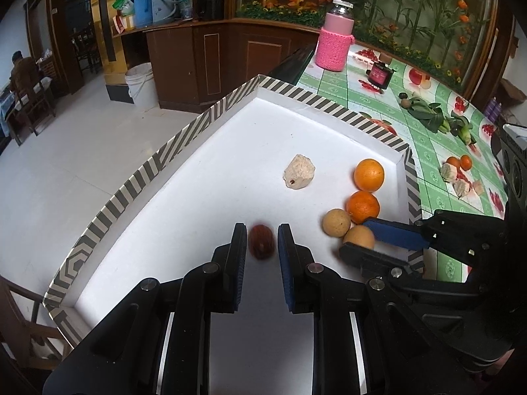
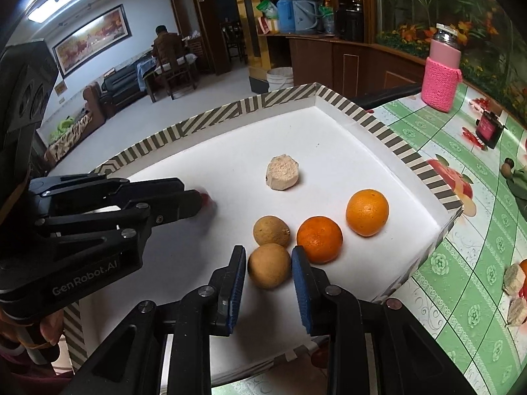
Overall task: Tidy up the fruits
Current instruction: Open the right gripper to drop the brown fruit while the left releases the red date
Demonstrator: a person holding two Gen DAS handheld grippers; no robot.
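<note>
A white tray (image 1: 164, 151) with a striped rim holds fruit. My left gripper (image 1: 262, 230) is open, and a blurred dark red fruit (image 1: 261, 241) lies between its fingertips with gaps on both sides. My right gripper (image 2: 268, 253) is open around a tan round fruit (image 2: 269, 265), not clamping it; it also shows in the left wrist view (image 1: 359, 235). A second tan fruit (image 2: 271, 230), two oranges (image 2: 319, 238) (image 2: 367, 212) and a pale beige chunk (image 2: 282, 172) lie in the tray.
On the green patterned tablecloth (image 1: 425, 138) right of the tray lie small oranges and beige chunks (image 1: 456, 171), leafy greens (image 1: 438, 118), a pink knitted bottle (image 1: 334, 38) and a small dark jar (image 1: 378, 75). The floor drops off left of the tray.
</note>
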